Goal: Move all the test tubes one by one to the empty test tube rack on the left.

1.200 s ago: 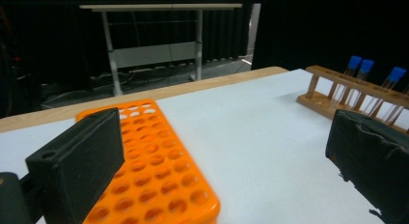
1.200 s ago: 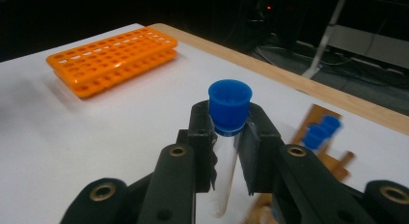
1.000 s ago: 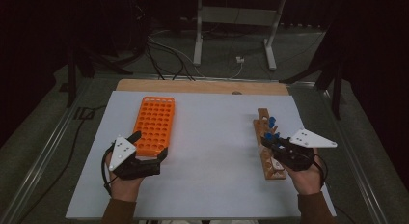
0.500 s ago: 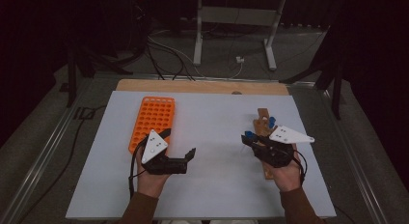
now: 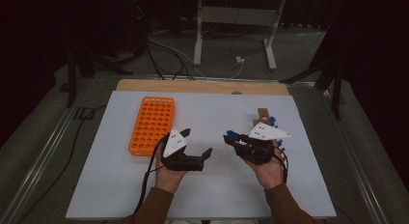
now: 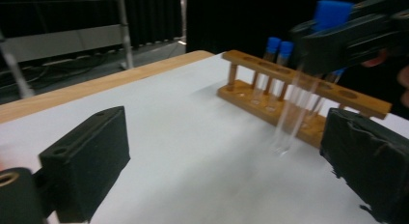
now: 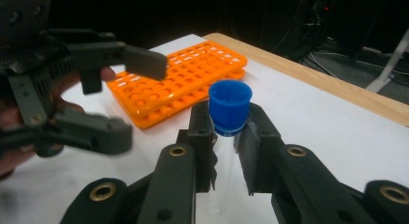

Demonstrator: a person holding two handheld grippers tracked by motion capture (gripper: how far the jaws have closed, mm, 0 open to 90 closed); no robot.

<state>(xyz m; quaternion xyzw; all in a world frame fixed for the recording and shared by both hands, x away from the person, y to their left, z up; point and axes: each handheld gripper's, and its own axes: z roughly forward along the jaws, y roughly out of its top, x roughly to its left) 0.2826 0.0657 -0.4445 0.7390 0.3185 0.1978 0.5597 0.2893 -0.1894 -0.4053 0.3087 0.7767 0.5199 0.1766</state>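
Blue-capped tube (image 7: 229, 118) clamped upright in right gripper (image 7: 230, 137)

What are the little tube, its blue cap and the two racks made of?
The tube looks like clear glass or plastic: you see the table through it. Its cap seems matte blue plastic, evenly coloured. The orange rack looks like moulded plastic, bright and uniform with a grid of holes. The brown rack appears to be wood, with turned posts and a slight sheen, perhaps varnished.

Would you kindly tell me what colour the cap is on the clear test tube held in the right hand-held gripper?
Blue cap, clearest in the right gripper view.
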